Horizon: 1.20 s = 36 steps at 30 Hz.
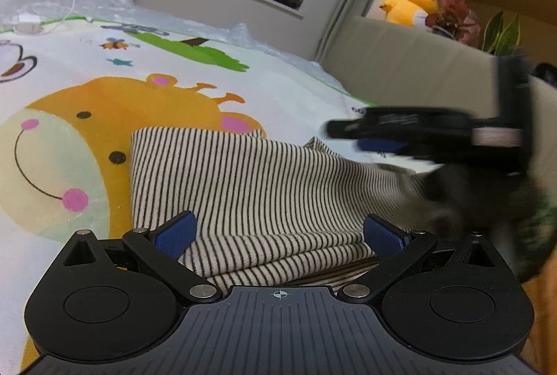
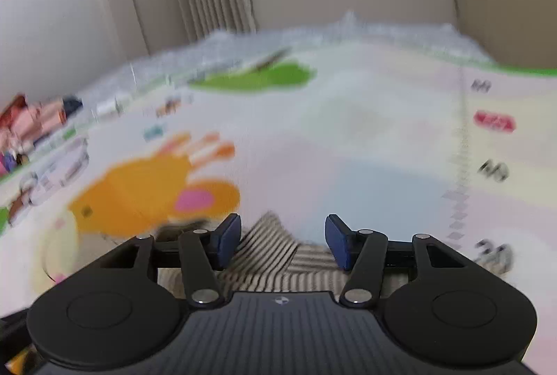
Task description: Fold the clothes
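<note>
A folded black-and-white striped garment lies on a cartoon giraffe play mat. My left gripper is open, its blue pads wide apart just above the garment's near folded edge. My right gripper shows blurred in the left wrist view, above the garment's right end. In the right wrist view the right gripper is open and empty, with a striped corner of the garment below and between its pads. That view is motion-blurred.
A beige sofa stands at the right with a yellow plush duck and plants behind it. A white charger and cable lie at the mat's far left. Curtains and a window stand behind. Small boxes sit at the mat's left edge.
</note>
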Available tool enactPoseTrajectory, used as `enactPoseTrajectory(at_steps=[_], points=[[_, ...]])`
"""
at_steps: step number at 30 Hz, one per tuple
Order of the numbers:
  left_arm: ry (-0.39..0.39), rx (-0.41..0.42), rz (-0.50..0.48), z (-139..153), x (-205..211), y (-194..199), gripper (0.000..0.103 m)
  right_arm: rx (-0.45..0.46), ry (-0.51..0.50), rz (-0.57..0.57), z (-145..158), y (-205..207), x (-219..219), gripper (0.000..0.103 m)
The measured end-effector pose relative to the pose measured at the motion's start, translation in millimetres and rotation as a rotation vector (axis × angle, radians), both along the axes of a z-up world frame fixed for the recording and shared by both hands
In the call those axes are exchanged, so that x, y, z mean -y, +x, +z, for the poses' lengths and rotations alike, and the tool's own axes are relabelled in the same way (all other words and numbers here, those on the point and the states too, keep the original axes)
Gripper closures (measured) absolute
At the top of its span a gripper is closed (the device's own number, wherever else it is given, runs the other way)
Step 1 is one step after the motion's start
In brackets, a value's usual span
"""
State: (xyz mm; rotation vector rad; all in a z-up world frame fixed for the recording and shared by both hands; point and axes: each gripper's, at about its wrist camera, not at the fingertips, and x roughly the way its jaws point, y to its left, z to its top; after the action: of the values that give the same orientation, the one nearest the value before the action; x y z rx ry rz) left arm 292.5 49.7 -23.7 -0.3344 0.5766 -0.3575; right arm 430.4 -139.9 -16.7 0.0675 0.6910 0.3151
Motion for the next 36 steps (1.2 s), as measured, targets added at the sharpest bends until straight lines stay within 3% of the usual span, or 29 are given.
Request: enactPoseTrajectory(at_steps=[4,6,8,11,16,19,25,27,30,36], points=[[-0.037,-0.001,-0.003,-1,-4,1,0.000,-0.011,-0.052,0.015,-12,4,-9,0.049],[-0.051,-0.001,-0.003,-2,-6,2,0.000,-0.010,-0.060,0.008,-12,4,-9,0.058],[-0.062,-0.001,-0.003,-2,-7,2,0.000,-0.001,-0.075,0.002,-11,3,-11,0.079],[-0.073,0.002,-0.002,-2,-9,2,0.000,0.012,-0.077,0.000,-5,-3,-10,0.090],[-0.186,0.024,0.050,12,-35,-13,0.000,0.080,0.031,0.056,40,-57,13,0.092],[-0.201,0.050,0.076,29,-51,-31,0.000,0.105,0.091,0.090,62,-103,32,0.093],[-0.257,0.124,0.091,70,-71,-58,0.000,0.073,0.038,0.147,46,-190,44,0.092],[-0.253,0.141,0.086,81,-66,-62,0.000,0.069,-0.017,0.168,33,-212,41,0.092],[-0.219,0.154,0.062,94,-51,-69,0.000,0.029,-0.006,0.171,21,-236,48,0.092],[-0.103,0.115,0.016,91,-20,-76,0.000,0.063,0.053,0.123,37,-270,78,0.079]])
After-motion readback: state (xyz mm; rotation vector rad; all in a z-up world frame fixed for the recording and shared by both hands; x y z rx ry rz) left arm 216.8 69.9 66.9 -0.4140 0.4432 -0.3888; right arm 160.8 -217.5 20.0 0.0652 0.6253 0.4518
